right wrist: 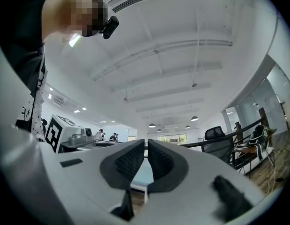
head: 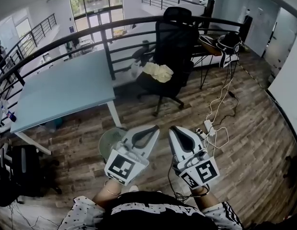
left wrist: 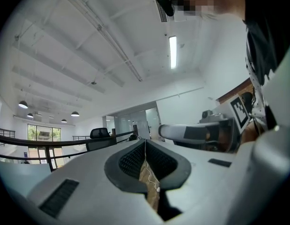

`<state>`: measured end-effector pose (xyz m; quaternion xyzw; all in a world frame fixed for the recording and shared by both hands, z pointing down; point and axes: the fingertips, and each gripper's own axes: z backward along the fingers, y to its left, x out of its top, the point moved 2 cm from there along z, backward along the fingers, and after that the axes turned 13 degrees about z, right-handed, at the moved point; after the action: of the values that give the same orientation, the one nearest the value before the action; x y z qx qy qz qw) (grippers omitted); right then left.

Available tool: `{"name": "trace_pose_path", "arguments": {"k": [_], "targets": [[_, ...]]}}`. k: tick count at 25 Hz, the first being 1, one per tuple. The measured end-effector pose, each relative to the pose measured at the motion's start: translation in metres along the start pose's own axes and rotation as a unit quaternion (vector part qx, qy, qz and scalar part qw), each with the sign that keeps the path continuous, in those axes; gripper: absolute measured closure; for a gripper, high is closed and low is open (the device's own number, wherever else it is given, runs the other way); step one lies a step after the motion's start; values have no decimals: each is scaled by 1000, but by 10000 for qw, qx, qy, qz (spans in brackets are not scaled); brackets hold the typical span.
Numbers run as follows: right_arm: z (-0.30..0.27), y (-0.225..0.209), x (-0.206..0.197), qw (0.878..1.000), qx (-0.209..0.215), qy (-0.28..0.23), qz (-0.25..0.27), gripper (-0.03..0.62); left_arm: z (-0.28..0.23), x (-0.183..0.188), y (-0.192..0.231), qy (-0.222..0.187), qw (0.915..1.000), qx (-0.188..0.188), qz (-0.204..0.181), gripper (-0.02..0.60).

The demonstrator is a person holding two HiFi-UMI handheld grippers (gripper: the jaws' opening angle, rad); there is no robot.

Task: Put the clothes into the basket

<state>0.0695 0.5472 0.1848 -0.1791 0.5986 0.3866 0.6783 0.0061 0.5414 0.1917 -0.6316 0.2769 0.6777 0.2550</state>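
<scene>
Since the left hand-held gripper (head: 154,128) and right hand-held gripper (head: 174,128) are both closed on nothing, well apart from the clothes (head: 158,72) heaped on the chair (head: 174,37), reaching without opening could shove the fabric onto the floor (head: 254,128).

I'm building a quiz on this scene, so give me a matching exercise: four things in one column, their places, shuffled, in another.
Things:
1. pale cloth
2. basket
3. white power strip
4. blue table

Places:
A. on the floor, partly hidden behind the left gripper
B. on the black chair seat
C. by the railing, left of the chair
D. on the floor, right of the right gripper

Pairs: 1-B; 2-A; 3-D; 4-C
</scene>
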Motion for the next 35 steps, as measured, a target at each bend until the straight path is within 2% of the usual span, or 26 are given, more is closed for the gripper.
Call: {"name": "trace_pose_path", "arguments": {"k": [7,12,18,22,35], "targets": [[21,-14,-1,9999,39,-55,-130,559,-7,-1,-24,38,9999,108,-114,566],[25,-14,0,9993,278,-142,-183,559,-10,0,-31,156,9996,207,-135,566],[21,-13,2,9990,350,-217,-200,559,-9,6,-28,166,9990,303,-278,566],[20,-19,2,9993,250,-246,-128,559,-11,7,-19,107,9991,361,-192,566],[-10,-59,-18,9998,-105,2,142,559,-60,0,16,-86,9999,-92,-80,566]]}}
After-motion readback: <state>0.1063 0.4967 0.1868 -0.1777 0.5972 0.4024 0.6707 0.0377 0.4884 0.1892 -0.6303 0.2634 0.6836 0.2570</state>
